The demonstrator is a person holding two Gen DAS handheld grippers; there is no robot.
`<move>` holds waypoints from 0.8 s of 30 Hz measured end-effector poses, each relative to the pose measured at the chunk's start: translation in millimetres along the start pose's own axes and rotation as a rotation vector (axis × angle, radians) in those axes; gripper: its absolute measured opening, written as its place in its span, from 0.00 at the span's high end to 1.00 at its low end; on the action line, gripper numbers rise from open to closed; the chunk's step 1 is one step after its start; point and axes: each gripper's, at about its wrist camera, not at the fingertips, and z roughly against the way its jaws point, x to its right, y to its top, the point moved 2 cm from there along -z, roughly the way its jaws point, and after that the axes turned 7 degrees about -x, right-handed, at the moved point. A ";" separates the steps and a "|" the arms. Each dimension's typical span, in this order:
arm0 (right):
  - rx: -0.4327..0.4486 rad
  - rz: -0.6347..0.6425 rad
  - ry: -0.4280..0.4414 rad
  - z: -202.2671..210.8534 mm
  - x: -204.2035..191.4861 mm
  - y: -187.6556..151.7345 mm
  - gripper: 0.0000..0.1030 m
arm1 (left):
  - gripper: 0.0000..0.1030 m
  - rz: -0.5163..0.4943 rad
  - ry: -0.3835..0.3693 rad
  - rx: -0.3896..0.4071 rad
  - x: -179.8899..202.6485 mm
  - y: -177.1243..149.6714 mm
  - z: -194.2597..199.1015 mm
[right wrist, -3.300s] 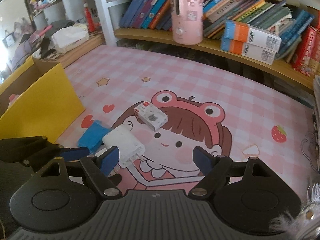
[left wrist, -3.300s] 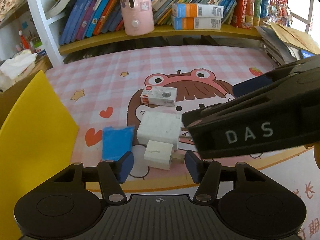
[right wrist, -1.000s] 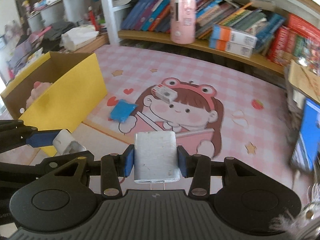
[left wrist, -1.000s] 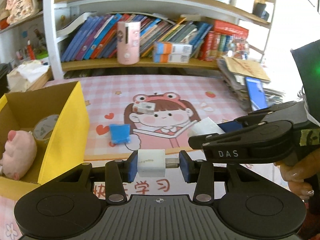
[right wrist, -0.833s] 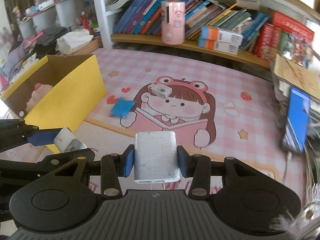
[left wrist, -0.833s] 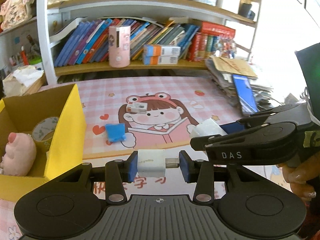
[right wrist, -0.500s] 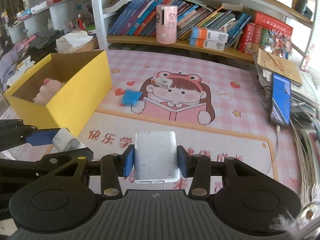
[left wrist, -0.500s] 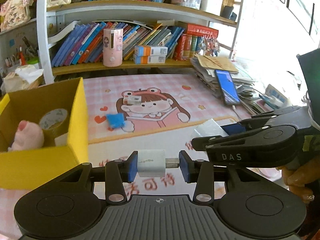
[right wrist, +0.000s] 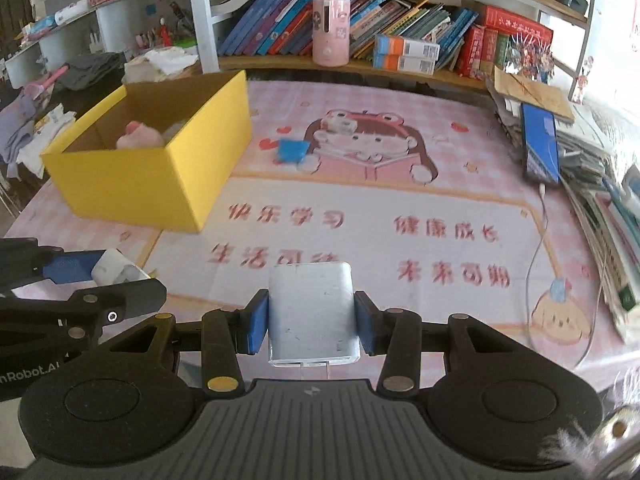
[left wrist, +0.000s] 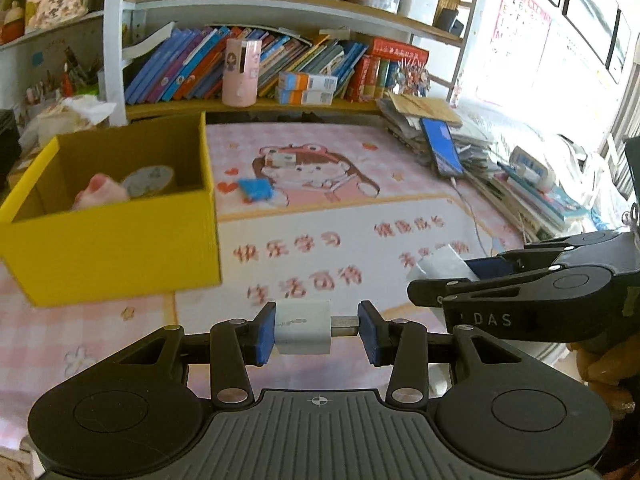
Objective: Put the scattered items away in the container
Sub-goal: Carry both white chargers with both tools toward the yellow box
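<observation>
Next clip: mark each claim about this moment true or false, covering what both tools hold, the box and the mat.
1. The left tool is shut on the small white charger. True.
2. The right tool is open and holds nothing. False: it is shut on the large white charger.
3. The yellow box has nothing in it. False: a pink plush toy and a roll of tape lie inside.
4. A blue packet lies on the mat, outside the box. True.
5. The small white-and-red box is already in the yellow box. False: it lies on the mat, on the cartoon girl's head.
</observation>
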 end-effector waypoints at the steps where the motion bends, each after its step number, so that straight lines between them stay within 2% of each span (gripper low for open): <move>1: -0.005 0.000 0.001 0.9 -5.2 -3.9 0.59 | 0.60 -0.001 0.003 -0.005 -2.2 -4.7 2.6; 12: -0.023 0.077 0.033 7.6 -54.7 -21.0 0.59 | 0.60 0.041 0.064 -0.017 -30.8 -35.8 26.7; 24: -0.050 0.206 0.088 1.9 -96.8 -22.3 0.59 | 0.60 0.134 0.146 0.017 -57.6 -59.8 52.7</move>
